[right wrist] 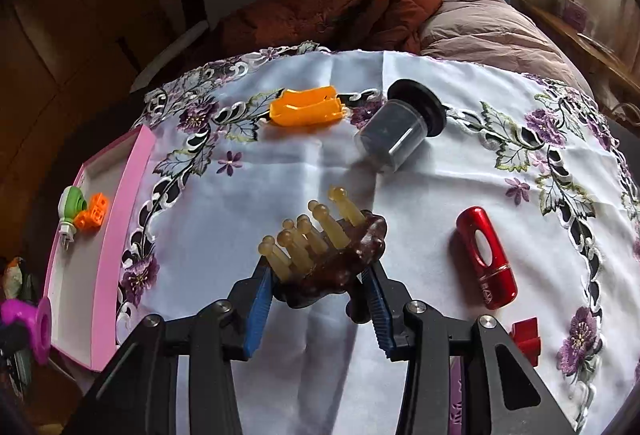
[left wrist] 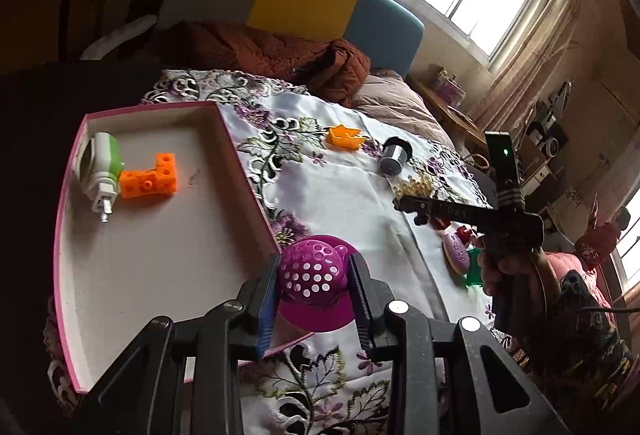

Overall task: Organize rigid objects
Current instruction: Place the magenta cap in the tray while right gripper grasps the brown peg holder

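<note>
Now: pink tray (left wrist: pixel 72 171) | two items | perhaps nine pegs, brush (right wrist: pixel 352 255)

Purple perforated toy hat (left wrist: pixel 316 277): lower centre, at pink tray (left wrist: pixel 160 235) corner. Brown bristled brush (right wrist: pixel 332 255): lower centre, bristles up.

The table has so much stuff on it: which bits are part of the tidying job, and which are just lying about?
Part of the job:
- pink tray, holding a plug and orange blocks
- purple strainer in the left gripper
- brown comb in the right gripper
- orange cutter, jar, red tube

Just lying about:
- tablecloth
- brown jacket
</note>
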{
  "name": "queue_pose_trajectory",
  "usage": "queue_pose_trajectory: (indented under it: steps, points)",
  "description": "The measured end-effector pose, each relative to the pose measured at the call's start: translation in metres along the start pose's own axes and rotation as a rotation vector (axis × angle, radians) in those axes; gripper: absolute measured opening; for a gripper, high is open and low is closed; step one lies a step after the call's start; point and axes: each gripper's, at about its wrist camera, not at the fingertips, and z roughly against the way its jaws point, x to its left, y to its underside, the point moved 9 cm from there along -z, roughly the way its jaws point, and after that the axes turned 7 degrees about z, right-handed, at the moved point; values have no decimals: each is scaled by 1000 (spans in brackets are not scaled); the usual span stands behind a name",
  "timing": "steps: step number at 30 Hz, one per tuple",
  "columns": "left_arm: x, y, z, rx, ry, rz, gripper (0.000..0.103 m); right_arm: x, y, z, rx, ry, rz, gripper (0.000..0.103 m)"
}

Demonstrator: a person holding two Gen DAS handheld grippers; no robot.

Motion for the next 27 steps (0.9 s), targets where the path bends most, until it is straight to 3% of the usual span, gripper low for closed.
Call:
queue_pose_trajectory:
  steps: [10,21,27]
  points:
    - [66,-32,17,-55,-109,128,32,-3,1,-1,-11,-1,-4,44]
    - [77,-91,-33,-37,-102,223,32,3,-2,3,-29,-8,13,44]
    - [86,-105,-69,0,-89,303,32,6,-3,2,-26,-14,28,44]
